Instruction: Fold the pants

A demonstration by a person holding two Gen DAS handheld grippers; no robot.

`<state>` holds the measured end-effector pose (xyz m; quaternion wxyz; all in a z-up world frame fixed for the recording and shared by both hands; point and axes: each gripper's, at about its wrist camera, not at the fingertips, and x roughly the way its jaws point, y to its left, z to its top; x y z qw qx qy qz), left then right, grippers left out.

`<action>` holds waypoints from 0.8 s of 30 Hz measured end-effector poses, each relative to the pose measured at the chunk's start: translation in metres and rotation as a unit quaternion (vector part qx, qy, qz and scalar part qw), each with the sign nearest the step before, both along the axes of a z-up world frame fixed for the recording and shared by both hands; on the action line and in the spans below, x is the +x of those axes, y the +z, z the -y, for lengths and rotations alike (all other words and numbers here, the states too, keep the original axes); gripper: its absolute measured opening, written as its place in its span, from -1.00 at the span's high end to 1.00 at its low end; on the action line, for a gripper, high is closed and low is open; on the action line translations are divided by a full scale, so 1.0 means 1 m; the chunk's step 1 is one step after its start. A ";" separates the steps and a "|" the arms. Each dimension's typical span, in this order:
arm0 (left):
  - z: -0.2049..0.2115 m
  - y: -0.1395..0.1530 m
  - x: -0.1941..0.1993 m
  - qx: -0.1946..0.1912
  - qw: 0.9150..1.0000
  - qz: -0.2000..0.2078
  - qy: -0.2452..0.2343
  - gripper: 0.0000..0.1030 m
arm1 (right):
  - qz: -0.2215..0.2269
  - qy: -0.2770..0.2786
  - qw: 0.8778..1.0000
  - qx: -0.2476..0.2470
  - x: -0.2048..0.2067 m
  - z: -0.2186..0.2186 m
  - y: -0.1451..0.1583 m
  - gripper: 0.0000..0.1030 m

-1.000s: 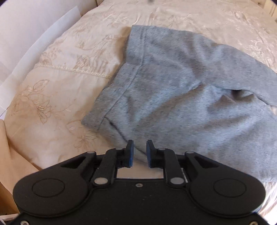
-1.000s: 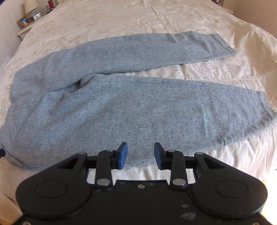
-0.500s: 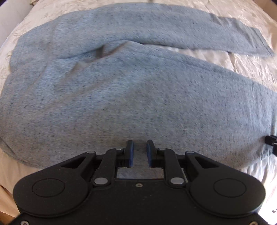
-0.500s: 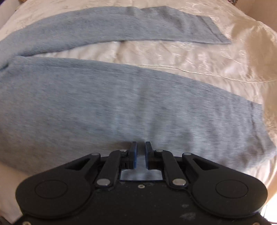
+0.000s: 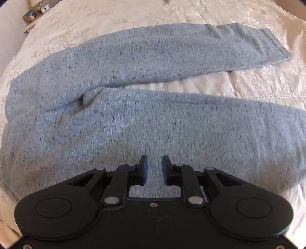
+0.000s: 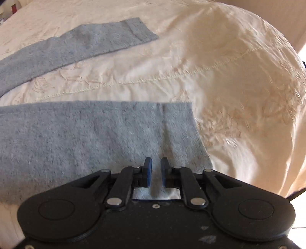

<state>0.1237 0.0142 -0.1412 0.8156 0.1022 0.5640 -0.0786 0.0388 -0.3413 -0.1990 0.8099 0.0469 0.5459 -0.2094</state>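
Strong daylight washes the embroidered cream satin bedspread (image 6: 239, 63) into glare at the right; its folds cast soft shadows. The heathered grey knit pants (image 5: 153, 122) blur toward the frame edges, which bow with fisheye distortion.

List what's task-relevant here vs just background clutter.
Job:
- grey speckled knit pants, spread flat, legs apart
- left hand-held gripper, over the near leg, slightly open
- right hand-held gripper, near leg's cuff, narrow gap

Lying about:
- cream embroidered bedspread under the pants
- small framed picture and clock on the bedside stand
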 end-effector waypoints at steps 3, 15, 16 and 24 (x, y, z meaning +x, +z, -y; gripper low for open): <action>0.008 -0.012 0.022 -0.008 1.000 -0.006 0.023 0.49 | -0.002 0.038 0.999 0.009 0.025 0.000 -0.013 0.77; 0.005 -0.025 0.054 -0.025 0.998 -0.056 0.032 0.48 | -0.065 0.071 0.993 -0.066 0.049 -0.007 -0.042 0.40; -0.001 -0.016 0.057 -0.037 0.998 -0.052 0.030 0.47 | -0.076 0.079 0.991 -0.071 0.051 -0.011 -0.040 0.40; -0.056 0.020 0.111 -0.057 0.997 -0.005 0.046 0.47 | -0.043 0.090 0.994 -0.042 0.086 -0.042 0.002 0.38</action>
